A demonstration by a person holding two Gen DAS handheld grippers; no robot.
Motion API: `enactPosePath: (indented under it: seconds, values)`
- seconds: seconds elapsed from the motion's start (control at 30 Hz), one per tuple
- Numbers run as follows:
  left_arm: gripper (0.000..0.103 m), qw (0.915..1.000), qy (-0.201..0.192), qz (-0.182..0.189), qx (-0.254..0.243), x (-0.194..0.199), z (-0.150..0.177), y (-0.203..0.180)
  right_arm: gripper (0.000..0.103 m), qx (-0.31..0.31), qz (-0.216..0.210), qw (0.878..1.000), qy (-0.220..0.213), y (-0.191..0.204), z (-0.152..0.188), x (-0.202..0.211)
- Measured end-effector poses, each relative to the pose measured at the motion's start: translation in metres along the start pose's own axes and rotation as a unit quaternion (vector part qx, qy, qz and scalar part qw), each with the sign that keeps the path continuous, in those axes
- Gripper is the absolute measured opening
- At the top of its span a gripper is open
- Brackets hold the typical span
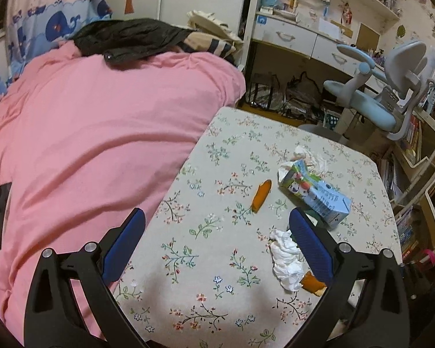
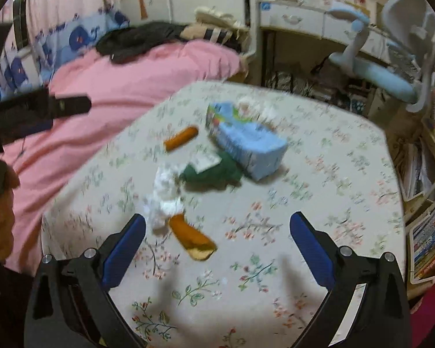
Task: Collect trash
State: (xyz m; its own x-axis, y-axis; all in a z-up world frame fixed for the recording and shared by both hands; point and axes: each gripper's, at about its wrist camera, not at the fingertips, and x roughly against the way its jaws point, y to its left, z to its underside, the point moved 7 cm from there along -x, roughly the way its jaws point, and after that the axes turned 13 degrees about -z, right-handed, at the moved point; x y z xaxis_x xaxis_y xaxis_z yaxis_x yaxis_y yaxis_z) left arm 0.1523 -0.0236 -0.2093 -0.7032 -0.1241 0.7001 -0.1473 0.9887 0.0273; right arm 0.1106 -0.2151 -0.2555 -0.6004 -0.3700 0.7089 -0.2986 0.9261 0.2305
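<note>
Trash lies on a floral-cloth table (image 1: 206,284) (image 2: 319,179). A blue drink carton (image 1: 316,191) (image 2: 246,142) lies on its side, with an orange peel strip (image 1: 261,195) (image 2: 181,138) to its left. A crumpled white tissue (image 1: 285,258) (image 2: 165,200) sits nearer, touching a second orange peel (image 1: 311,282) (image 2: 192,236). A green wrapper (image 2: 214,172) lies between tissue and carton. My left gripper (image 1: 217,239) is open above the table's left edge, its right finger beside the tissue. My right gripper (image 2: 217,239) is open over the near peel, nothing between its pads.
A pink duvet (image 1: 87,133) covers the bed left of the table, with dark clothes (image 1: 130,39) on it. A light blue desk chair (image 1: 385,87) and a white desk (image 1: 298,37) stand beyond. Bookshelves (image 1: 414,174) line the right. More tissue (image 1: 307,155) lies behind the carton.
</note>
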Motion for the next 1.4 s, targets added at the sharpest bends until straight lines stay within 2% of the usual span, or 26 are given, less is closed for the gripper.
enactPosePath:
  seconds: [0.03, 0.1, 0.27, 0.37, 0.43, 0.5, 0.63, 0.87, 1.0, 1.13, 1.33, 1.37, 1.4]
  values:
    - [0.096, 1.0000, 0.003, 0.001, 0.000, -0.001, 0.001, 0.000, 0.085, 0.001, -0.003, 1.000, 0.011, 0.001, 0.003, -0.006]
    - [0.096, 1.0000, 0.006, 0.002, 0.000, -0.003, 0.002, -0.001, 0.079, 0.001, -0.008, 1.000, 0.025, 0.003, 0.007, -0.013]
    - [0.096, 0.9999, 0.011, 0.002, -0.011, -0.006, 0.006, -0.006, 0.071, 0.003, -0.016, 0.999, 0.045, 0.005, 0.013, -0.029]
    - [0.096, 0.9997, 0.012, 0.004, -0.022, -0.006, 0.008, -0.012, 0.060, 0.001, -0.021, 0.998, 0.053, 0.003, 0.015, -0.034]
    - [0.096, 0.9995, 0.013, 0.005, -0.028, -0.007, 0.010, -0.015, 0.048, -0.002, -0.023, 0.998, 0.062, 0.002, 0.017, -0.039]
    - [0.096, 0.9993, 0.017, 0.005, -0.034, -0.009, 0.012, -0.017, 0.045, 0.000, -0.023, 0.998, 0.062, 0.003, 0.017, -0.040]
    - [0.096, 0.9990, 0.026, 0.006, -0.036, -0.014, 0.015, -0.018, 0.027, -0.005, -0.017, 0.998, 0.063, -0.002, 0.018, -0.036]
    - [0.096, 0.9946, 0.054, 0.025, -0.085, -0.027, 0.034, -0.041, 0.025, -0.041, 0.004, 0.998, 0.050, -0.031, 0.022, -0.018]
    - [0.096, 0.9871, 0.068, 0.046, -0.137, -0.032, 0.051, -0.069, 0.025, -0.060, 0.007, 0.997, 0.039, -0.046, 0.023, -0.008]
    - [0.096, 0.9821, 0.073, 0.065, -0.161, -0.032, 0.064, -0.086, 0.025, -0.074, 0.003, 0.997, 0.033, -0.055, 0.026, -0.002]
    - [0.096, 0.9810, 0.061, 0.049, -0.177, -0.048, 0.066, -0.103, 0.025, -0.071, -0.005, 0.997, 0.034, -0.053, 0.028, 0.000]
    - [0.095, 0.9810, 0.060, 0.048, -0.178, -0.053, 0.065, -0.105, 0.025, -0.070, -0.006, 0.997, 0.034, -0.052, 0.028, 0.000]
    - [0.084, 0.9806, 0.062, 0.048, -0.180, -0.057, 0.065, -0.106, 0.025, -0.069, -0.006, 0.997, 0.033, -0.051, 0.028, 0.000]
